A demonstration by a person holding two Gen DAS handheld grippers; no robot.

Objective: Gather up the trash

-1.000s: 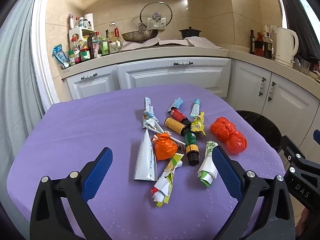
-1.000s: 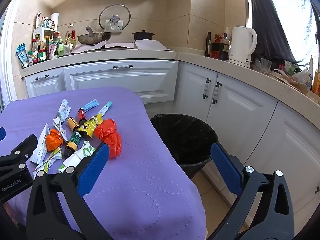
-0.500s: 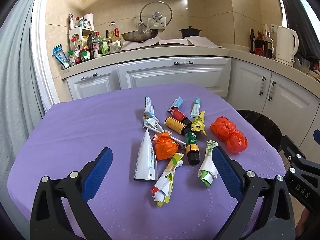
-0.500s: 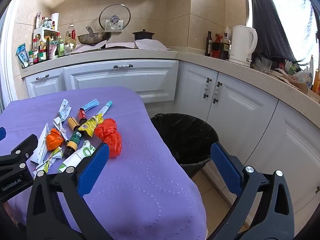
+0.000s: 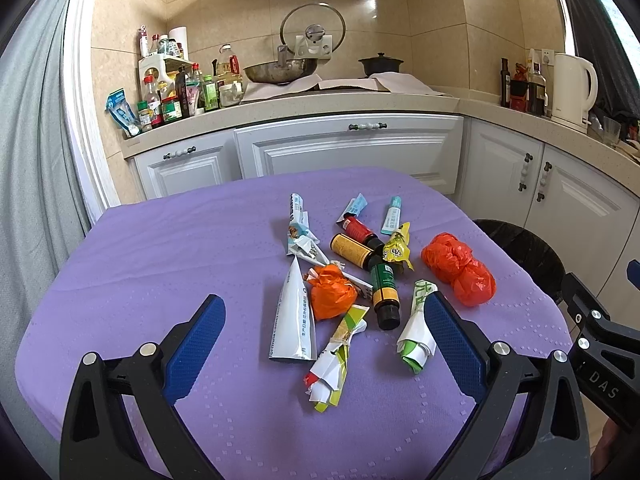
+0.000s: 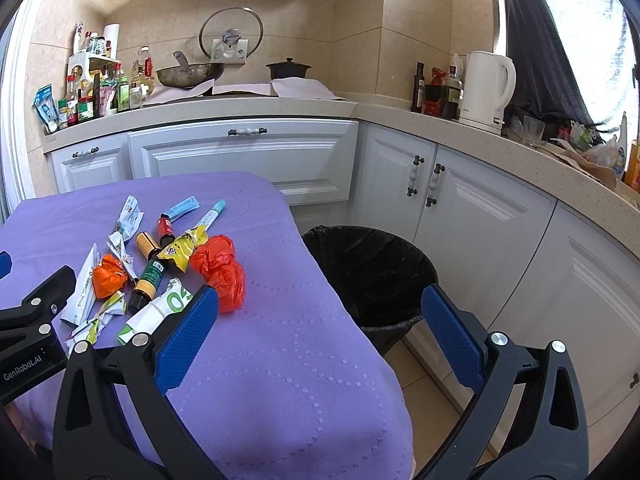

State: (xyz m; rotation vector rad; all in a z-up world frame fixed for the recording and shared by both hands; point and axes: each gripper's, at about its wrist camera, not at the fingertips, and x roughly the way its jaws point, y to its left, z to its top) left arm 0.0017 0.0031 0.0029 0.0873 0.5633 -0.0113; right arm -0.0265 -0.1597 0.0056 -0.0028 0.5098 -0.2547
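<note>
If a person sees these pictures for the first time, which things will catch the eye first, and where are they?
The purple tablecloth fills the foreground, with a heap of trash near its middle: a crumpled red plastic bag, a smaller orange bag, little bottles and paper wrappers. To the right of the table stands a bin with a black liner, on the floor by the white cabinets. Both grippers are open and empty.

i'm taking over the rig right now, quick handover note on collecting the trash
Left hand-held gripper: open, empty, held above the near side of the pile.
Right hand-held gripper: open, empty, between the table edge and the bin.
Trash pile sits mid-table on the purple cloth: red plastic bag, orange wad, green-label bottle, white pouch, folded wrappers, small tubes.
Black-lined bin stands on the floor to the right of the table.
Done: nothing gripped; no trash visible in the bin.
Left: all pieces.
</note>
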